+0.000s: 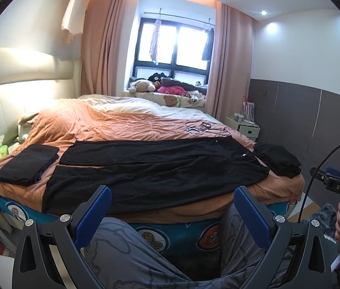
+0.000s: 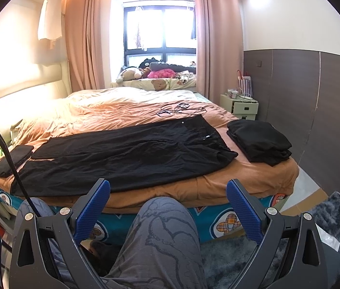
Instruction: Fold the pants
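Note:
A pair of black pants (image 1: 155, 168) lies spread flat across the near end of the bed, waistband to the right, legs to the left; it also shows in the right wrist view (image 2: 126, 151). My left gripper (image 1: 172, 207) is open and empty, held back from the bed edge above the person's knees. My right gripper (image 2: 168, 204) is open and empty, also short of the bed edge. The right gripper's handle (image 1: 338, 185) shows at the right in the left wrist view.
A folded black stack (image 1: 29, 163) lies at the bed's left end, another (image 2: 259, 142) at the right corner. Cables and small devices (image 2: 179, 108) lie beyond the pants. The orange bedspread (image 2: 218, 183) hangs over the edge. A nightstand (image 2: 239, 106) and grey rug (image 2: 326, 221) are at right.

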`<state>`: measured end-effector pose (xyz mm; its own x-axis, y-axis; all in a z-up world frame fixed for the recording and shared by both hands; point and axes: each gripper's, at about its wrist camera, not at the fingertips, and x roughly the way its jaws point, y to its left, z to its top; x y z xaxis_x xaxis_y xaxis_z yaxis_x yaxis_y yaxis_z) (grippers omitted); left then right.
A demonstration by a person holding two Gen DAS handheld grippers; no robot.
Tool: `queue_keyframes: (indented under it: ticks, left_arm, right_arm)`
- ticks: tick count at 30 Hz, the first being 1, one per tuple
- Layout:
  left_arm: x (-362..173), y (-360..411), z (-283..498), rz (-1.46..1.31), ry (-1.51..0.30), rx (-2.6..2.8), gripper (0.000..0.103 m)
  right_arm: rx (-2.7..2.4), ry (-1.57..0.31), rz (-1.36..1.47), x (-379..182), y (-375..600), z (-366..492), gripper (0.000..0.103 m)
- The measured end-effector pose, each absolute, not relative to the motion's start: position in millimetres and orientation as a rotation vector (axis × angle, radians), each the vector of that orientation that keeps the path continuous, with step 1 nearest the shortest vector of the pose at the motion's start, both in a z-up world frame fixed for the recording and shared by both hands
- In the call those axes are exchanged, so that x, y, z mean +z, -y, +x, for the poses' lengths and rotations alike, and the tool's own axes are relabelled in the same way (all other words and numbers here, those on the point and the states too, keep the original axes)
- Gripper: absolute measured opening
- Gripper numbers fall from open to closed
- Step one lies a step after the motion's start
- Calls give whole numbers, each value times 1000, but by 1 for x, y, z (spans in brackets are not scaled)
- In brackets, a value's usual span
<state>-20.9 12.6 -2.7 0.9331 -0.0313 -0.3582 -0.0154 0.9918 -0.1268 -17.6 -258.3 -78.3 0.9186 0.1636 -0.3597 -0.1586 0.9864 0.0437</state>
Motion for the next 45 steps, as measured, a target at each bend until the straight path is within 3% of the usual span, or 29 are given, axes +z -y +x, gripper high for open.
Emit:
queue_keyframes:
  ticks: [25,45]
  left_arm:
    - [-17,-26,-8,-158,-411,13,103]
    - [-72,-98,50,-280,-548,127,103]
  right_arm:
    - [173,-395,26,-83,254,-5,97]
    - [262,-491,48,-94,275,66,97]
